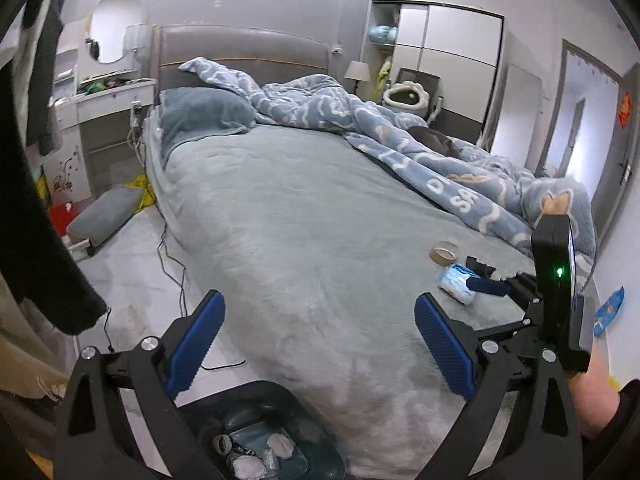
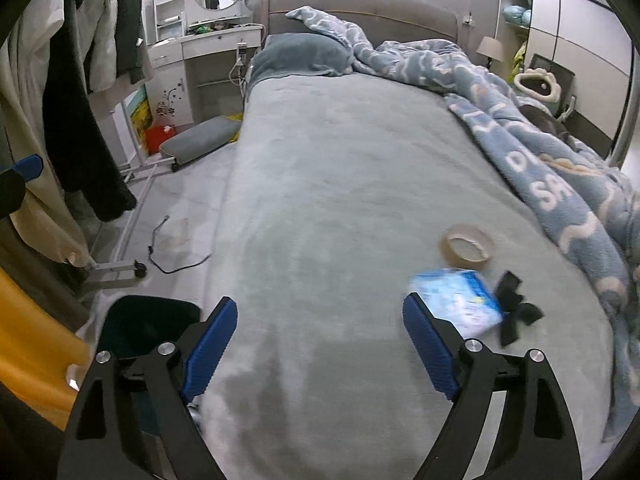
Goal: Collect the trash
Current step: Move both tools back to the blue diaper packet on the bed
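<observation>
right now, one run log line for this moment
left gripper open, empty | right gripper open, empty | tissue pack, tape roll on bed

The middle of the bed (image 2: 340, 200) lies bare, wide enough for a claw to pass. Along its right edge the heaped quilt (image 2: 560, 168) blocks the way, and the tape roll (image 2: 468, 246), tissue pack (image 2: 460, 304) and black scraps (image 2: 516, 308) crowd the near right corner.

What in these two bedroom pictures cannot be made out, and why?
- Bin contents, left wrist view: partly hidden by the gripper frame and cut by the bottom edge.
- Blue packet, right wrist view: print blurred, unreadable.
- Blanket lettering, both views: folds hide part.
- Dark thing on blanket, left wrist view: too small to identify.
</observation>
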### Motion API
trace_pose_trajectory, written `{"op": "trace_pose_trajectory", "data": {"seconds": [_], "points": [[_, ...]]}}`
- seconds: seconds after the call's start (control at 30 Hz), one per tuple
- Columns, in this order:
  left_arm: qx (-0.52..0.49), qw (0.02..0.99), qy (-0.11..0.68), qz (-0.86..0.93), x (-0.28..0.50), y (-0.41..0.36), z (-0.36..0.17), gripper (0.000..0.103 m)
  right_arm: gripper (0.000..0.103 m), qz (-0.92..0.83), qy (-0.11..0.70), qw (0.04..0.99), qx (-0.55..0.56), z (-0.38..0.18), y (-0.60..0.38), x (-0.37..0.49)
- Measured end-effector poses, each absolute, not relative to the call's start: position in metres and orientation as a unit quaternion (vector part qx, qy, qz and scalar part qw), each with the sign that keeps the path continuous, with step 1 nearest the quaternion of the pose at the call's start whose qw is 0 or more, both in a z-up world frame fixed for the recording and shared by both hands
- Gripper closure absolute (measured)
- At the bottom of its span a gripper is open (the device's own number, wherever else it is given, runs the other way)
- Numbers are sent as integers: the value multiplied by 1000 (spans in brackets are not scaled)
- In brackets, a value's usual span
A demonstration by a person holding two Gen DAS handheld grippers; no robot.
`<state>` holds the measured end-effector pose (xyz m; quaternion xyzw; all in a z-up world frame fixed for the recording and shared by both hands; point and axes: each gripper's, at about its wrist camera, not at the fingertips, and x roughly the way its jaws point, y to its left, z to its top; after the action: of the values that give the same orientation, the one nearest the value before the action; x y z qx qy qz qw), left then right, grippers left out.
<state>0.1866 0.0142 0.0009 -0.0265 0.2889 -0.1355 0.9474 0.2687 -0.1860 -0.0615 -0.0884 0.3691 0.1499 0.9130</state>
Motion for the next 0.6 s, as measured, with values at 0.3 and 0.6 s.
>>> {"op": "trace_pose_trajectory", "data": {"seconds": [0.3,0.6], "points": [[-8,944,282,-169,201,-20,-2,5,13,138,353,922,-81,-58,-236,268],[14,933,296,-204,221,-57,-22,4,11,116,337,931,-74,-58,-293,268]]}}
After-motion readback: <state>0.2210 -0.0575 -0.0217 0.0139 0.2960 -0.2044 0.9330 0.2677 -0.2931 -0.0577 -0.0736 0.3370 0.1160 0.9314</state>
